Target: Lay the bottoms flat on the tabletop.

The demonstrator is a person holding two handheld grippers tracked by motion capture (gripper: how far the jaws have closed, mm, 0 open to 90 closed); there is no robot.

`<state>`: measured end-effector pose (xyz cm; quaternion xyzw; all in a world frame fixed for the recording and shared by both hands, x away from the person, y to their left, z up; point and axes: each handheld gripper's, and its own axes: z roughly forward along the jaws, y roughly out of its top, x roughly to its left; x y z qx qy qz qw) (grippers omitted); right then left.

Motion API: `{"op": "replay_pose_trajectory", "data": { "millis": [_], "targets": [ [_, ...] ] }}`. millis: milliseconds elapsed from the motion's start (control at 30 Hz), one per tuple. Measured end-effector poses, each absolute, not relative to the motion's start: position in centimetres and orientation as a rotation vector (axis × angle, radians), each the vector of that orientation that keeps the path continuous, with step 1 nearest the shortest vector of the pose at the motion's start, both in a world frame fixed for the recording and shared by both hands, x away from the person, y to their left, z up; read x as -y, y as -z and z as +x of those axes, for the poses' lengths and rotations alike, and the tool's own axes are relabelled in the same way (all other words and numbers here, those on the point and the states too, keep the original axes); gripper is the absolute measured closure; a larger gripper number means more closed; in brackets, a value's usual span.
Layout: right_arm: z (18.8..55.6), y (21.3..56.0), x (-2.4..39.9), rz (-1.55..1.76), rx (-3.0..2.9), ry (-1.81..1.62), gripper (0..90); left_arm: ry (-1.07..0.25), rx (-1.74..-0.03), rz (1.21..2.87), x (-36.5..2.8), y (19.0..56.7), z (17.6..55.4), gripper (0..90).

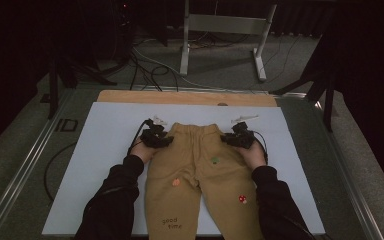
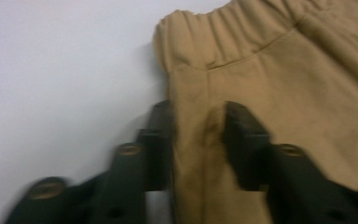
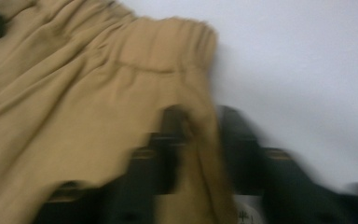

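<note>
Dim floor and cables are surrounding a pale blue mat (image 1: 105, 150) that is lying on the table, with a strip of wooden board (image 1: 130, 96) showing at its far edge.

On that mat, tan trousers (image 1: 195, 170) are lying flat, their waistband (image 1: 198, 128) at the far end and the two legs running back toward the person, so the long axis is pointing straight away from the body. Small patches and the words "good time" are showing on the legs.

At the waist end, the left gripper (image 1: 156, 137) is sitting on the left side seam just below the waistband. Its jaws are pinching a raised ridge of the tan cloth between them, as the left gripper view (image 2: 198, 133) is showing, with the mat lying to the outside. The right gripper (image 1: 238, 138) is mirroring this on the opposite side seam, and its jaws are likewise squeezing a fold of cloth in the right gripper view (image 3: 196, 135).

Each hand is therefore holding its own hip corner, neither one nearer than the other, and the garment is stretching between and behind them. Judging from this, a lift or fold would be carrying the waist end along that long axis toward the hems.

Two small white objects (image 1: 245, 118) are resting on the mat just beyond the grippers.
</note>
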<state>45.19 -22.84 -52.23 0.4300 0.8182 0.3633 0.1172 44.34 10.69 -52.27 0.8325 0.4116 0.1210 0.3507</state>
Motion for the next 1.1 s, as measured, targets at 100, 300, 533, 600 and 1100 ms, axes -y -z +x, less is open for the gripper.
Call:
{"op": "replay_pose_trajectory", "data": {
  "millis": [100,300,533,600,1100],
  "targets": [
    [44.9,51.9,22.6,1.236,-2.390,-1.048,87.3,-0.295,-1.079,2.149,-10.4,52.1,44.5,79.2],
    [44.5,50.9,22.5,1.202,-2.359,-1.086,88.4,-0.387,-1.056,2.162,-10.6,51.5,44.3,88.8],
    [45.3,50.3,21.6,1.200,-2.324,-1.157,88.6,-0.470,-1.023,2.155,-12.4,49.3,45.3,88.8],
    [45.7,50.0,21.2,1.183,-2.305,-1.151,88.6,-0.492,-1.012,2.141,-12.7,48.6,45.7,88.7],
    [49.1,48.3,21.2,1.238,-2.188,-1.143,88.5,-0.645,-0.994,2.107,-11.3,46.6,48.5,88.4]
  ]
}}
